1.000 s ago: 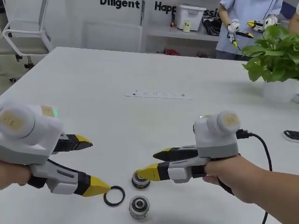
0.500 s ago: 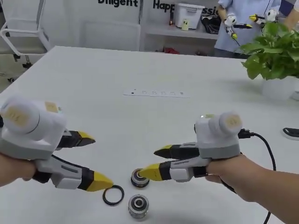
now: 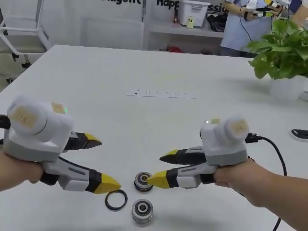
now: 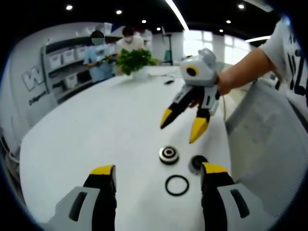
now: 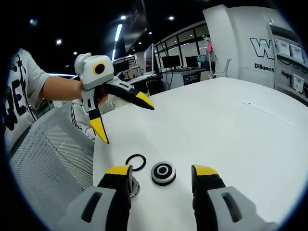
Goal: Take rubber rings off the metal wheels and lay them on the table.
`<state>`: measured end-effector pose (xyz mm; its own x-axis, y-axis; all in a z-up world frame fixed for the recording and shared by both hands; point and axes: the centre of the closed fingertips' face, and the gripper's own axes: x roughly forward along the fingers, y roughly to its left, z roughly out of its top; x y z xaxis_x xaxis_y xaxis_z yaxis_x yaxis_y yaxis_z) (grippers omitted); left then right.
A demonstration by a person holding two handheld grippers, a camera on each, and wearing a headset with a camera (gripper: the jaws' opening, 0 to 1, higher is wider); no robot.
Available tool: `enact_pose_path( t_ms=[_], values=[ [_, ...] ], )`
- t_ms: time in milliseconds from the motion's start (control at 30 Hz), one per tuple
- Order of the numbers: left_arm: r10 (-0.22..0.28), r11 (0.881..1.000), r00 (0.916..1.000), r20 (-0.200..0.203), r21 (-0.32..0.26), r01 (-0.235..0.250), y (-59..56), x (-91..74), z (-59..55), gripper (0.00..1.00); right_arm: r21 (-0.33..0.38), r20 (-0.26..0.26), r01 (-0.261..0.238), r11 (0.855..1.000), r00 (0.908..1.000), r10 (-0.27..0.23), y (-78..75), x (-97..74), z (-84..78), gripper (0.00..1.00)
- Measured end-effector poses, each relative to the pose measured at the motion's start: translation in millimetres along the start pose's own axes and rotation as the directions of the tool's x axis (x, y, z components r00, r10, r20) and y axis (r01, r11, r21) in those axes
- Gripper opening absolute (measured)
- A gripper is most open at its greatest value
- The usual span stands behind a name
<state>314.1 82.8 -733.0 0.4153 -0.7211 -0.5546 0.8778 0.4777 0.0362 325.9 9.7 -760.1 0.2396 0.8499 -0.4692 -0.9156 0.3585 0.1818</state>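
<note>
Two metal wheels lie near the table's front edge. One wheel (image 3: 143,180) (image 4: 169,155) (image 5: 163,173) has a dark rim. The other wheel (image 3: 143,211) (image 4: 197,163) (image 5: 133,186) sits closer to me, partly hidden by a jaw in the right gripper view. A loose black rubber ring (image 3: 116,199) (image 4: 177,185) (image 5: 135,162) lies flat beside them. My left gripper (image 3: 103,162) (image 4: 159,169) (image 5: 124,119) hangs open just left of the ring. My right gripper (image 3: 160,168) (image 4: 182,127) (image 5: 161,169) is open, its lower tip just right of the dark-rimmed wheel. Neither holds anything.
A white power strip (image 3: 161,94) lies mid-table. A potted plant (image 3: 281,53) stands at the far right, with a dark object (image 3: 299,134) at the table's right edge. A black cable (image 3: 274,149) trails from the right gripper. A person (image 3: 245,24) stands by shelves behind the table.
My right gripper's lower tip has drawn slightly right, off the dark-rimmed wheel. The left gripper has shifted a little to the right. Ring and wheels have stayed put.
</note>
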Motion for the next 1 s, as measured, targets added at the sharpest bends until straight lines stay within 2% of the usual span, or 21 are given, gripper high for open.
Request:
enact_pose_path(
  t_ms=[333,533,1000],
  values=[
    [-0.009,1.0,0.9999,-0.008,-0.003,0.009,-0.4,8.5,-3.2,0.71,-0.015,-0.022,0.009,1.0,0.9997,-0.009,-6.0,-0.6,-9.8,0.43],
    [-0.017,1.0,0.9998,-0.011,-0.006,0.017,-1.7,14.0,-5.2,0.7,-0.031,-0.054,0.002,1.0,0.9985,-0.004,-5.5,1.7,-19.4,0.41],
    [-0.027,1.0,0.9996,-0.013,-0.009,0.027,-4.1,23.4,-6.6,0.67,-0.049,-0.073,-0.013,0.999,0.9973,0.01,-2.1,6.9,-25.8,0.32]
  ],
)
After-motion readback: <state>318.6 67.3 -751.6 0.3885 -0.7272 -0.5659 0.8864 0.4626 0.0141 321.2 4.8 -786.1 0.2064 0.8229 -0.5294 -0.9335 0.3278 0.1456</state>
